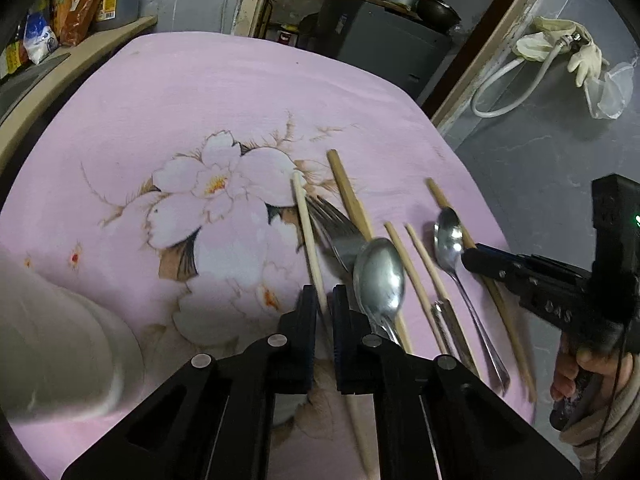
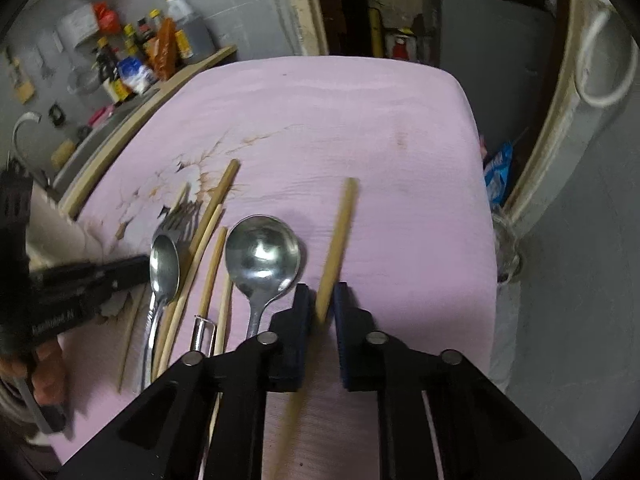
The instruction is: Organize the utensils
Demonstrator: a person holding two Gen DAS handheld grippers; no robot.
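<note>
**Both claws clamp a chopstick each, sorting barely begun**

Left wrist view: the left gripper is pinched tight on a pale chopstick at the left edge of the spread. Everything else lies loose on the pink flowered cloth: a fork, a big spoon, a small spoon and more chopsticks, some crossing one another. By my read, nothing is grouped yet. A white container sits at lower left, blurred; its inside is out of sight, so I cannot tell what it holds.

Right wrist view: the right gripper is closed on a darker chopstick, apart from the heap, just right of the big spoon. No container shows clearly here.
</note>
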